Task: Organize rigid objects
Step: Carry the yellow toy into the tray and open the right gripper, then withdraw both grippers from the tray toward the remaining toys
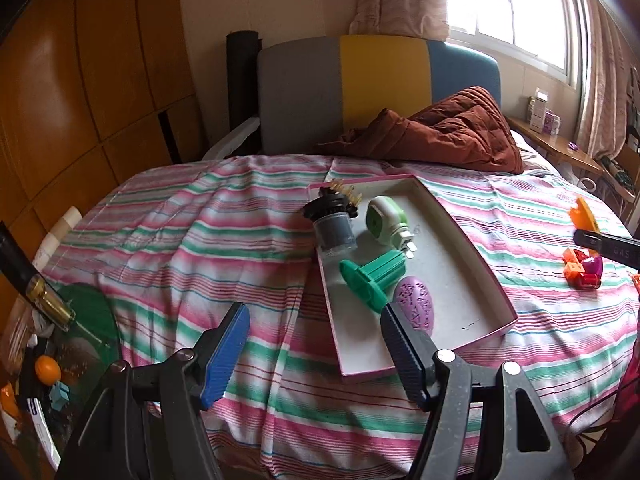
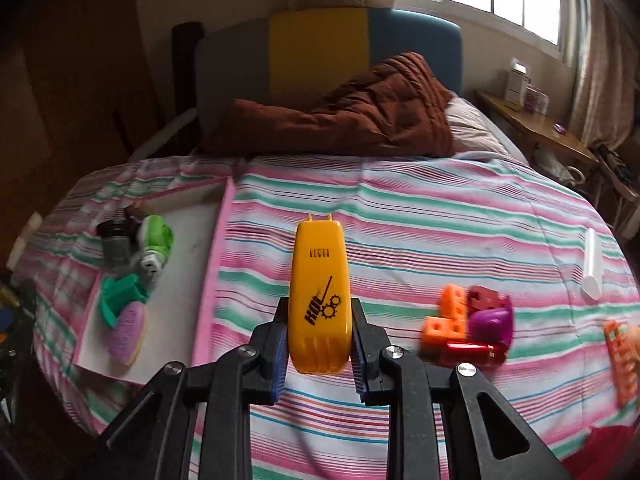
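A pink-rimmed shallow box (image 1: 460, 280) lies on the striped bedspread. It holds a black-capped jar (image 1: 334, 224), a pale green plug device (image 1: 386, 220), a green plastic spool (image 1: 372, 278) and a purple patterned oval (image 1: 416, 308). My left gripper (image 1: 316, 344) is open and empty, just in front of the box's near left corner. My right gripper (image 2: 320, 344) is shut on a long orange plastic piece (image 2: 320, 292) with black print, held above the bedspread to the right of the box (image 2: 176, 280). The right gripper also shows at the right edge of the left wrist view (image 1: 592, 236).
Orange, red and purple toy blocks (image 2: 468, 324) lie on the bedspread at the right, with a white tube (image 2: 592, 264) and an orange grid piece (image 2: 620, 356) further right. A brown quilt (image 1: 452, 132) lies at the bed's head. A cluttered green bin (image 1: 60, 344) stands at the left.
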A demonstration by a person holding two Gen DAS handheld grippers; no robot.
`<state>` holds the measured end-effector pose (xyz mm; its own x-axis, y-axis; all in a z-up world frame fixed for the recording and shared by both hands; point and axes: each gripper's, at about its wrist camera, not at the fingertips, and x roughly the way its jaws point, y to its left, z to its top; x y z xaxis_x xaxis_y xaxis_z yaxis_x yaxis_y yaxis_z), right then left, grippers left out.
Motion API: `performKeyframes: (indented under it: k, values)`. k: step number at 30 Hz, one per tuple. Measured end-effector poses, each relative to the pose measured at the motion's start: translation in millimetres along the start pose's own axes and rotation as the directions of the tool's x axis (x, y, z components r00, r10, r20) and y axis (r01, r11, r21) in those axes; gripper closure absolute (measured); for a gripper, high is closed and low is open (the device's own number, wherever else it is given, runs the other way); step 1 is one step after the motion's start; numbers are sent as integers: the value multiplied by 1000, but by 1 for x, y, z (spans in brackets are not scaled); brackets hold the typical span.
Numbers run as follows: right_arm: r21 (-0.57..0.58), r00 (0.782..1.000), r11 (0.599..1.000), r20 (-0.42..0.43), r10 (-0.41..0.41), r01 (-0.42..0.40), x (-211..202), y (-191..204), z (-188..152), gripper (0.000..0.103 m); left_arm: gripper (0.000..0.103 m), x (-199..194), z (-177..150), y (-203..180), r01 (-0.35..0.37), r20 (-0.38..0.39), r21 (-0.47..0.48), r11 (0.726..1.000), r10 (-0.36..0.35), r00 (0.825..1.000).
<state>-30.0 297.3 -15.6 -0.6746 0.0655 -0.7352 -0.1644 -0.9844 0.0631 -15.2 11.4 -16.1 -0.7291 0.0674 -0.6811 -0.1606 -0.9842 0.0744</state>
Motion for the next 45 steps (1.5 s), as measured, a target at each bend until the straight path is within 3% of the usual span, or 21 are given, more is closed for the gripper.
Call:
performKeyframes:
  k: [4,9,15,27,31,45]
  values:
    - [-84,995,992,-24,95,-97,15,57,3,77,34,3,-3,10,-13,-15,-28,1000,13,1000]
    - [-132,985,978,-81,150,-159,44,106,2,77,34,6,-7,21,-28,-31,-53,998,26,999]
    - [-183,975,970,-183,125,-159,85,137,-3,76,34,10,-8,29,-34,-40,-77,996,31,999]
    - [-174,973,974,-202,112,-148,93,133,-18,75,34,11,-9,30,-33,-45,-83,996,29,999]
    - [-161,977,975,-172,127,-155,80,129,-17,69,34,9,-9,29,-31,-42,-80,996,28,999]
    - [-102,993,988,-39,110,-113,32,91,-5,64,34,0,-7,15,-14,-27,-46,999,13,1000]
